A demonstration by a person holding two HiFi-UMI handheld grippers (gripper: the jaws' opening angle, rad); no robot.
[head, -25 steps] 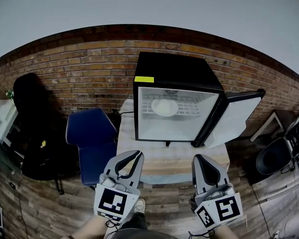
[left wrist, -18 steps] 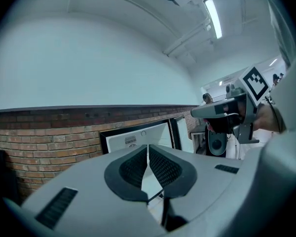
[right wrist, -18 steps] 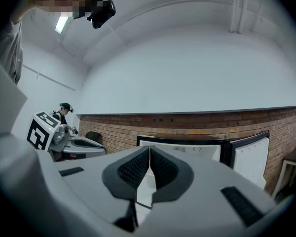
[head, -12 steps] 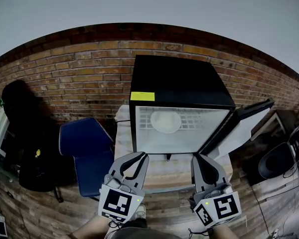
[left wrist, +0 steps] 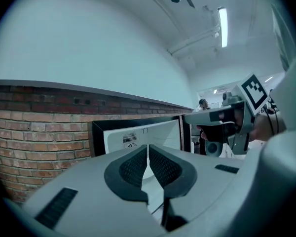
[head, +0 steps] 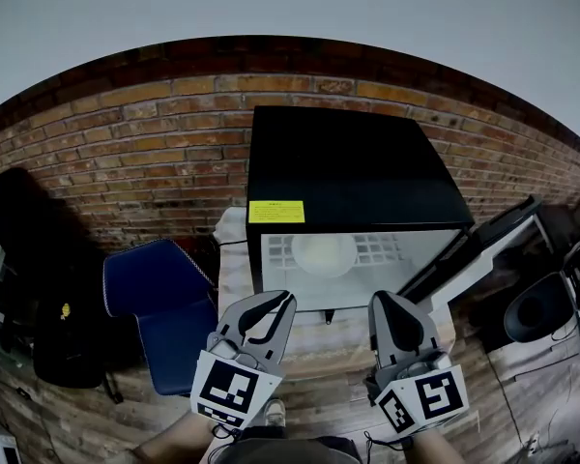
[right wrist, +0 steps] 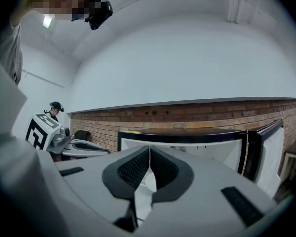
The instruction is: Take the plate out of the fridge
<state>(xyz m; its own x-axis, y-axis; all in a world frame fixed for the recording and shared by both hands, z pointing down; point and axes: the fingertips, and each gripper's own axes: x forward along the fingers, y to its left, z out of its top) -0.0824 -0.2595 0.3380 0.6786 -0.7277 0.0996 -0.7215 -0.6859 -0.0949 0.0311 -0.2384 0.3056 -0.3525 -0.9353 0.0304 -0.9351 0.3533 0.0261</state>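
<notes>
A white plate (head: 324, 253) lies on the wire shelf inside the small black fridge (head: 353, 167), whose door (head: 483, 249) stands open to the right. The fridge sits on a wooden table (head: 338, 332). My left gripper (head: 278, 303) is shut and empty, held just in front of the fridge's lower left corner. My right gripper (head: 391, 300) is also shut and empty, in front of the lower right of the opening. In both gripper views the shut jaws point at the lit white interior, left gripper (left wrist: 148, 147), right gripper (right wrist: 149, 148).
A blue chair (head: 164, 307) stands left of the table. A brick wall (head: 135, 153) runs behind the fridge. A dark bag (head: 29, 259) sits at far left, and a black round bin (head: 536, 312) at the right. A yellow label (head: 276, 211) marks the fridge's front top edge.
Both grippers and the head have moved closer to the fridge, which now looms larger and is seen more from above. The plate shows lower in the opening. Both grippers stay shut.
</notes>
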